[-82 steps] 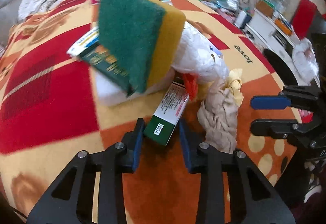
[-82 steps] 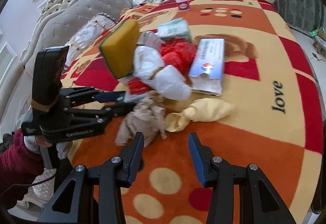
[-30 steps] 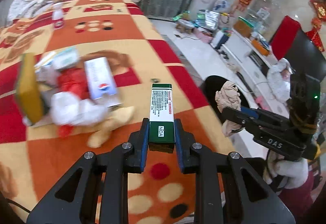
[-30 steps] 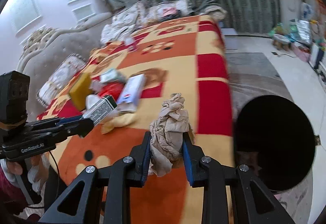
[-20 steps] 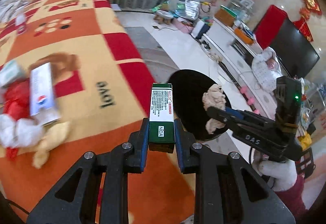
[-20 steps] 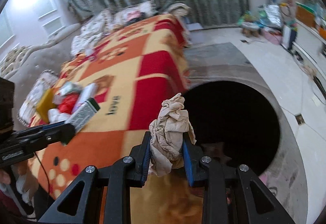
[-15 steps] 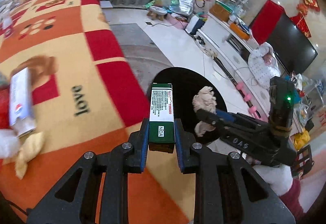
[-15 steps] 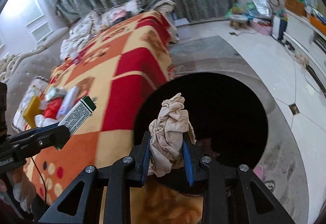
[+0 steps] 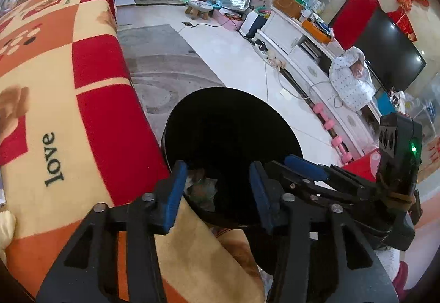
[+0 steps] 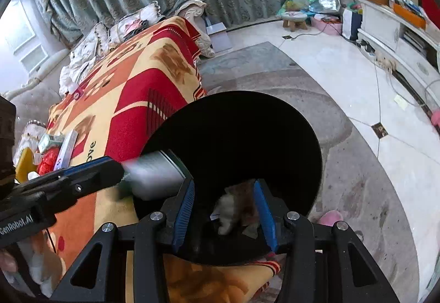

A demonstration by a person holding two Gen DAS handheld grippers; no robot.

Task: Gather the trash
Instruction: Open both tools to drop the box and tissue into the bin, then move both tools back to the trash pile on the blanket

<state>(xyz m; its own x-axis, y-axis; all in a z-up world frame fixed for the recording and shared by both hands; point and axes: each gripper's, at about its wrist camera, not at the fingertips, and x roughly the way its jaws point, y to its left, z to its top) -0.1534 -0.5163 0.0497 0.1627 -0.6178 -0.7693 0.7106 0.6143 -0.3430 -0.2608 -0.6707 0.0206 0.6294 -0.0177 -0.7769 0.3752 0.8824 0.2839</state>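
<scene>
Hovering side by side over the black bin point(image 9: 231, 121), both tools point steeply down into its mouth, which makes sense for dropping rubbish straight in rather than tossing it. The left tool point(image 9: 217, 187) is opening its jaws and nothing sits between its pads; in the right wrist view a blurred boxy shape point(image 10: 154, 176) just off its tip looks like the released carton falling (too smeared to be sure). The right tool point(image 10: 224, 204) is opening too, its pads clear of the crumpled beige wad point(image 10: 233, 206) seen between them, down inside the bin. More litter point(image 10: 49, 149) waits far left on the patterned blanket point(image 10: 132, 99), so the collecting appears unfinished.
</scene>
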